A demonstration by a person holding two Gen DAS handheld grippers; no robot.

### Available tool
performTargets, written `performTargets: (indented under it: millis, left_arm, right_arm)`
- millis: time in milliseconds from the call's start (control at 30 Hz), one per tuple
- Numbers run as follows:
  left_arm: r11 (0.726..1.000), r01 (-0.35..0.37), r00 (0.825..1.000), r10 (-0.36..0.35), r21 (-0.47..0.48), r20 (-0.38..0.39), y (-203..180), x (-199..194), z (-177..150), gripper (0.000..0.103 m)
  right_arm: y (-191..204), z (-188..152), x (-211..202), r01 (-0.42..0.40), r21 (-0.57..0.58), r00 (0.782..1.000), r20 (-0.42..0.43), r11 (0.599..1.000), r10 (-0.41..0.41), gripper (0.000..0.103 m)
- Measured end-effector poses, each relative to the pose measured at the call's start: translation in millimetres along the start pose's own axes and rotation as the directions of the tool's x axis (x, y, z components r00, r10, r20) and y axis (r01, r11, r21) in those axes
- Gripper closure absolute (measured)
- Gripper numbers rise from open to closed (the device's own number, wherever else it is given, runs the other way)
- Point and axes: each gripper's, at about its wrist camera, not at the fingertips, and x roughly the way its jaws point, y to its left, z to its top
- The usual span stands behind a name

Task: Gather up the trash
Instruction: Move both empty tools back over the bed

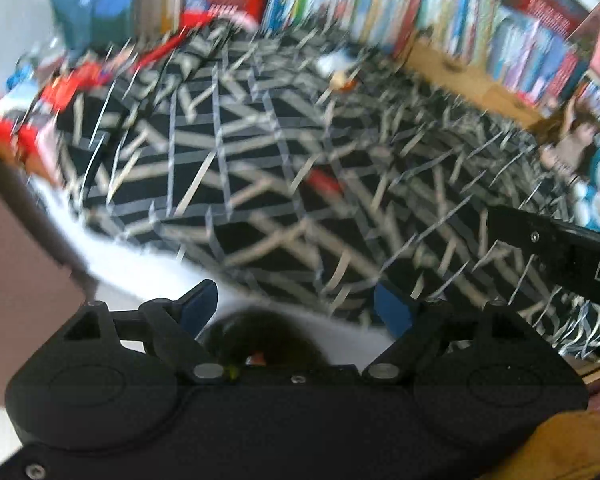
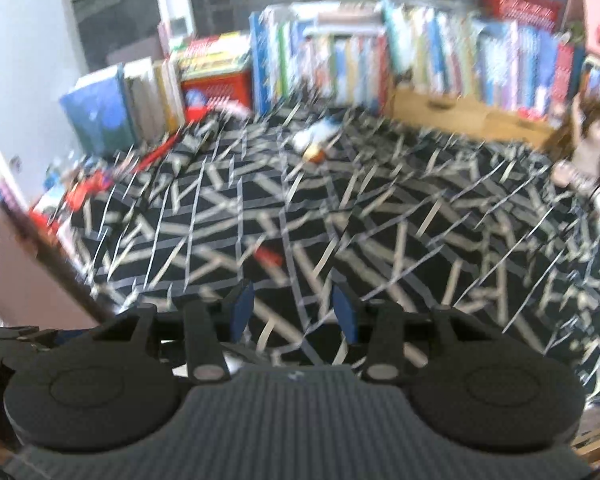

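Left wrist view: the left gripper (image 1: 296,304) has its blue-padded jaws spread wide with nothing between them, only black-and-cream rug (image 1: 240,152) and a white strip of floor below.
Right wrist view: the right gripper (image 2: 294,308) stands about half open, its blue pads apart and empty, pointing down at the rug.
Red scrap: a small flat red wrapper-like piece (image 2: 269,256) lies on the rug at 12 o'clock, just beyond the right gripper's fingertips; probably the nearest trash.
White and orange litter: a crumpled white lump with an orange bit (image 2: 314,142) sits farther out at 12 o'clock, near the row of colourful upright books (image 2: 380,56).
Red clutter: blurred red and white items (image 2: 84,192) lie along the rug's edge at 10 o'clock; too smeared to identify.
Why held so: both grippers are tilted downward, empty and open, which suits scanning the floor before choosing a piece.
Risk: heavy blur makes small scraps easy to misjudge.
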Motion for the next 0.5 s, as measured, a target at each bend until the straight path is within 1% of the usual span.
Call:
performTargets:
  millis: [133,200,367,500]
  left_arm:
    - [0.999,0.028,0.996,-0.029,0.016,0.08,-7,-15,33,0.018]
    - [0.999,0.037,0.993,-0.039,0.02,0.107,-8,-20,47,0.018]
    - [0.998,0.039,0.987,-0.045,0.047,0.153,-12,-27,74,0.018]
    - [0.999,0.033,0.987,-0.039,0.042,0.156,-12,-25,84,0.018]
  right_arm:
    - [-7,25,-9,0.056,0.012,0.997,0.059,0.998,-0.057,0.043]
    - [-10,35,-10,0.074,0.018,0.994,0.084,0.997,-0.075,0.043]
    - [-14,63,-12,0.095,0.033,0.985,0.144,0.995,-0.099,0.043]
    - [-15,79,-5,0.097,0.034,0.979,0.174,0.995,-0.102,0.043]
